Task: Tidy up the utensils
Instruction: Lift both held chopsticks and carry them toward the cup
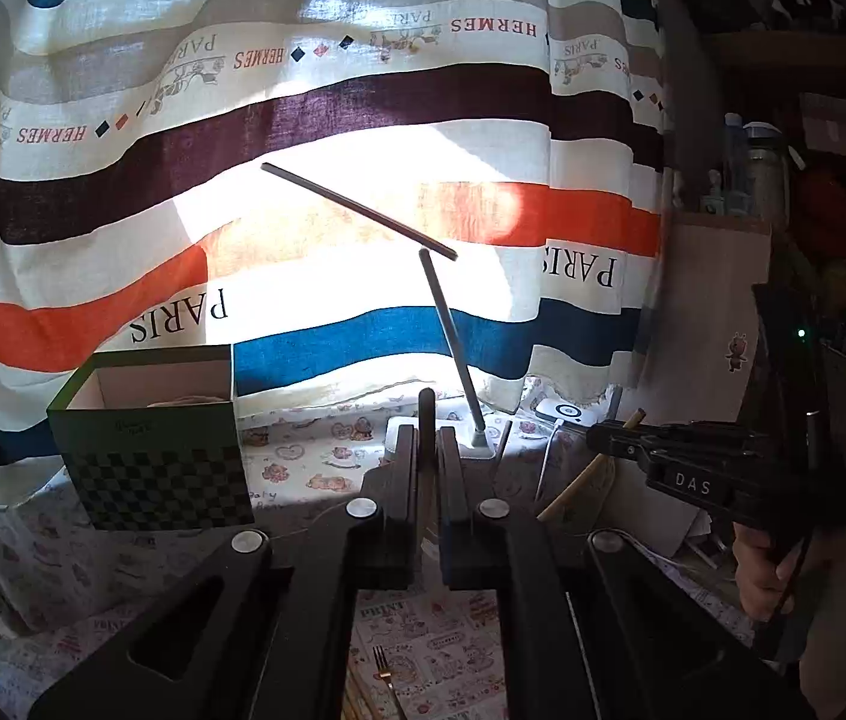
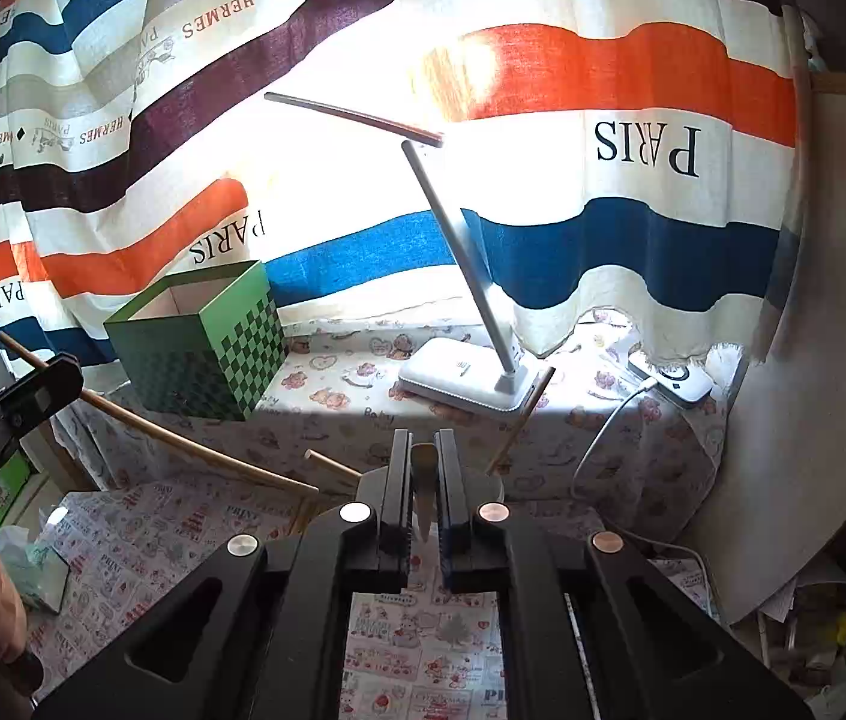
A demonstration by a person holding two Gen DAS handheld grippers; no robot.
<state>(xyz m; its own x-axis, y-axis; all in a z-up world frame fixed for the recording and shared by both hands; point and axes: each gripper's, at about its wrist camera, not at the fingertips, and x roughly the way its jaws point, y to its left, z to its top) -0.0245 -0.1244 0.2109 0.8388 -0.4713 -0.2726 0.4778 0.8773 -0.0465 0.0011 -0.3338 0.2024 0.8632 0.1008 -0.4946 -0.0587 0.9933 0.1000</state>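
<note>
My left gripper (image 1: 426, 435) is shut on a long thin utensil (image 1: 426, 408) that stands upright between its jaws, dark against the light. In the right wrist view it is a long wooden stick (image 2: 183, 435) running through the left gripper (image 2: 66, 372) at the left edge. My right gripper (image 2: 423, 438) is shut on a shorter wooden stick (image 2: 423, 468) with a pointed lower end. From the left wrist, the right gripper (image 1: 600, 438) is at the right with that stick (image 1: 579, 483) slanting through its tips. A fork (image 1: 386, 675) lies on the printed cloth below the left gripper.
An open green checkered box (image 2: 201, 354) stands on the raised ledge at the left, below the striped curtain (image 2: 603, 240). A white desk lamp (image 2: 465, 384) stands mid-ledge, with a white corded device (image 2: 672, 381) to its right. More thin sticks (image 2: 519, 420) lean near the lamp. A tissue pack (image 2: 27, 570) lies low left.
</note>
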